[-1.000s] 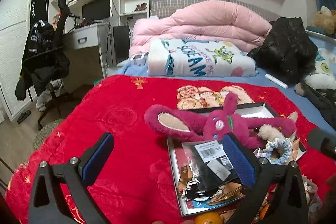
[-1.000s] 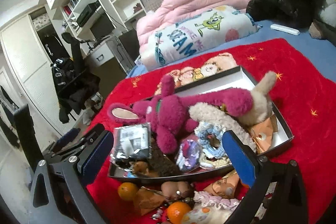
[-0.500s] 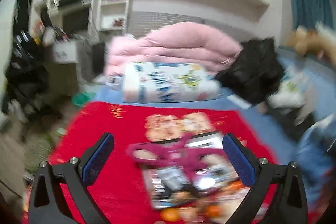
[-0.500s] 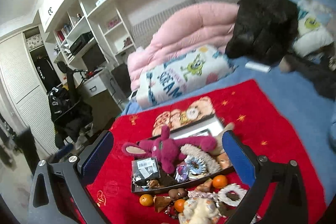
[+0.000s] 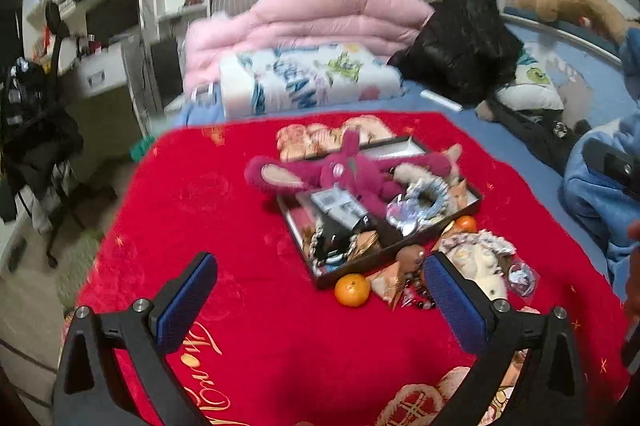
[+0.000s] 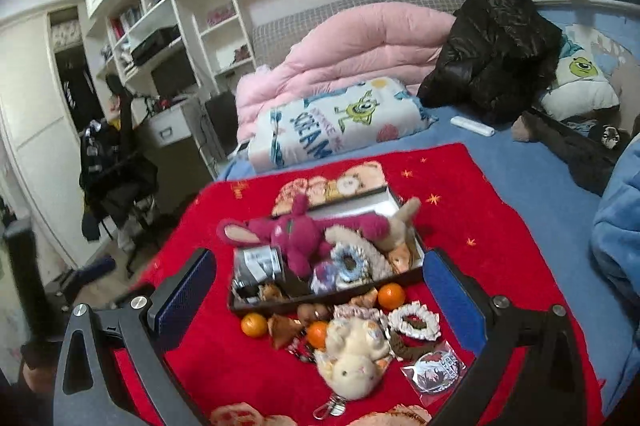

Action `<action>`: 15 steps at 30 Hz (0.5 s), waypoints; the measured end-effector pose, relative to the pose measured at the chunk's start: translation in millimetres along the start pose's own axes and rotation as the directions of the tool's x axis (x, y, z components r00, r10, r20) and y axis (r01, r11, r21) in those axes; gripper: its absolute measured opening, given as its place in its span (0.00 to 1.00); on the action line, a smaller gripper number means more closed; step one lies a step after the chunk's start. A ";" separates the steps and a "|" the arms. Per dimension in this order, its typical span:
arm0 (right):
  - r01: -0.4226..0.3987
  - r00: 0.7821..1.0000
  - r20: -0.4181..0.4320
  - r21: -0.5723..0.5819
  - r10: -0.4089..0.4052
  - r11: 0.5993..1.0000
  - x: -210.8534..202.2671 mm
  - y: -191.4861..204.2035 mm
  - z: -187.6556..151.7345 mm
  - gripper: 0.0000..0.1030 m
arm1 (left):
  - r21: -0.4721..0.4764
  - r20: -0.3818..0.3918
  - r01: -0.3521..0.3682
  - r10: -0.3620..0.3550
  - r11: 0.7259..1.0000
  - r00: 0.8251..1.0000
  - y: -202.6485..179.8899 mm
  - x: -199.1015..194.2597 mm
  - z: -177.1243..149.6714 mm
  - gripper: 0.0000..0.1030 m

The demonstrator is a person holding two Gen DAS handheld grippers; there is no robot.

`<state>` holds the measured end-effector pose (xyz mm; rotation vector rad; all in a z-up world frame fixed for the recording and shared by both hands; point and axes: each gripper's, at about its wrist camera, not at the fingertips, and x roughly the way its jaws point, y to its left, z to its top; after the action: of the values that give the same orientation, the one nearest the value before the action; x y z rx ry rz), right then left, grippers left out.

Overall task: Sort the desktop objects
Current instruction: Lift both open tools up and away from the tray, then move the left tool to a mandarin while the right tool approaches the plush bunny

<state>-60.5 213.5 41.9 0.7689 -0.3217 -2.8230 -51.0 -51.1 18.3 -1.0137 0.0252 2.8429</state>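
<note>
From the left wrist, my left gripper (image 5: 320, 300) is wide and holds nothing. It hangs over the red blanket (image 5: 224, 210), back from the things. I think I am between picks: some things are in the tray (image 5: 320, 280) and some are not. The tray sits in the middle of the blanket, on the bed. A pink bunny (image 5: 336, 174) lies across its far end, partly over the rim. A small dark packet (image 5: 340, 208) and a blue ring (image 5: 428, 200) lie inside. Just outside the near rim I see an orange (image 5: 352, 289), and another orange (image 5: 466, 224) by the right corner. A cream plush (image 5: 480, 264) lies near them, partly behind my right finger.

From the right wrist, my right gripper (image 6: 320, 296) is wide too, with nothing in it. The loose things lie right between its fingers, so I think this gripper should take the next one. Three oranges (image 6: 254, 324) sit just in front of the tray. The cream plush fills the middle, close to me. A white frilly ring (image 6: 414, 322) is beside it, and a shiny round bag (image 6: 434, 370) is near the right finger. For the next move I would go down over one orange and shut gently. It is round and may roll away on the soft blanket. The tray looks full, so I need a free spot.
</note>
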 end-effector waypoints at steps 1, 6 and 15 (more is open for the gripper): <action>-0.009 1.000 -0.019 0.022 0.010 1.000 7.7 -3.0 -2.6 1.00 | -0.012 0.005 -0.002 0.002 1.000 1.000 4.1 4.0 2.6 1.00; -0.038 0.994 -0.100 0.041 0.042 0.998 33.2 -10.3 -11.7 1.00 | -0.053 0.013 0.036 -0.035 0.998 0.999 5.5 18.7 9.2 1.00; -0.052 0.974 -0.212 0.121 0.077 0.991 69.4 -26.5 -42.0 1.00 | 0.055 -0.063 0.001 0.002 0.998 0.998 -30.5 63.7 -9.2 1.00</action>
<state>-100.9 215.2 -33.3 1.0597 -0.4664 -2.6468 -90.5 -14.3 -28.3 -1.0922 0.1088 2.7929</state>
